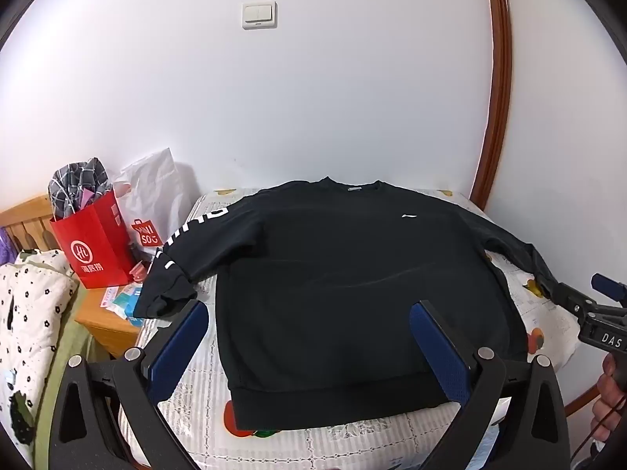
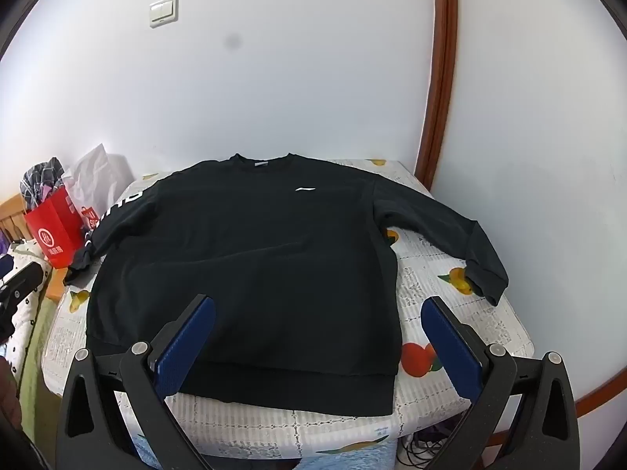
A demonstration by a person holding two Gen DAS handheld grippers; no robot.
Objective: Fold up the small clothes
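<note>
I count one black sweatshirt [image 1: 337,282] with two sleeves spread out, one table [image 2: 439,293], two grippers, my left gripper [image 1: 309,348] and my right gripper [image 2: 318,342], each with two fingers, one red paper bag [image 1: 96,250], one white bag [image 1: 153,196] and one wall switch [image 1: 259,15].

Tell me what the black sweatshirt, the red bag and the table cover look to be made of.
Black sweatshirt: seemingly soft matte knit, probably cotton jersey; it lies limp with ribbed hem and cuffs.
Red bag: likely coated paper; it stands stiff with sharp creases and a slight sheen.
Table cover: perhaps plastic or oilcloth, judging by its smooth printed fruit pattern, though plain cloth is possible.
</note>
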